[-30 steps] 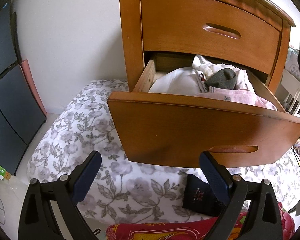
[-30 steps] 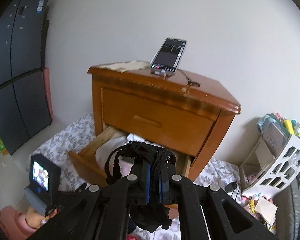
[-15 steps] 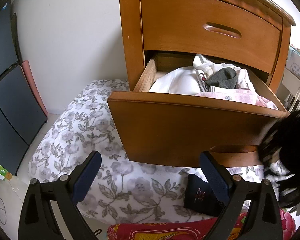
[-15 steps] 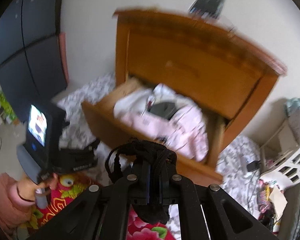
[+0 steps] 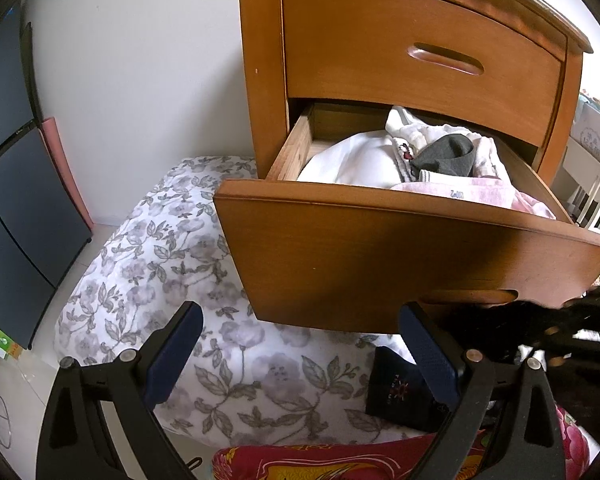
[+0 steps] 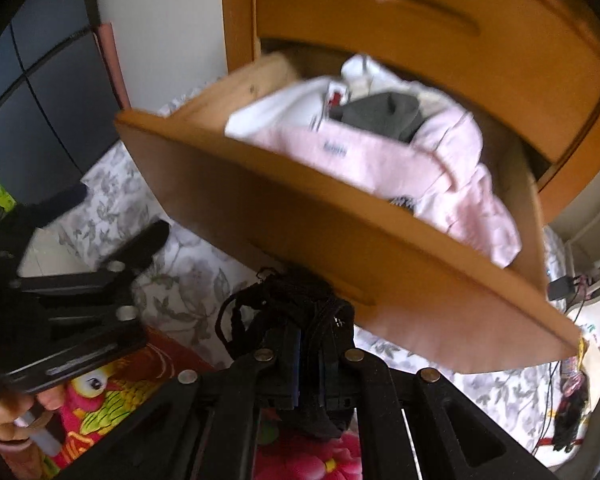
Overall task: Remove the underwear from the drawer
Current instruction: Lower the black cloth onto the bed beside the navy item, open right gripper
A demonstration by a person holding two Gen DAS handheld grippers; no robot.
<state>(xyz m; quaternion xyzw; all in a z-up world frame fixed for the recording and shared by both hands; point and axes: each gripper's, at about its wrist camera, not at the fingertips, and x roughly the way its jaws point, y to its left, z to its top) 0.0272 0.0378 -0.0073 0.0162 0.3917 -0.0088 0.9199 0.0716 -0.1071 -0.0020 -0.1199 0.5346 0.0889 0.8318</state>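
Right gripper (image 6: pixel 310 364), jaws pinched on the black lacy underwear (image 6: pixel 296 312), hangs below the open brown wooden drawer (image 5: pixel 380 264), left gripper (image 5: pixel 300 354) gaping empty with 2 fingers wide, so lower gently onto the floral bedding (image 5: pixel 172 264).

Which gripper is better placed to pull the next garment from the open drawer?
Left. The left gripper is open and empty, facing the drawer; the right gripper is shut on black lace underwear.
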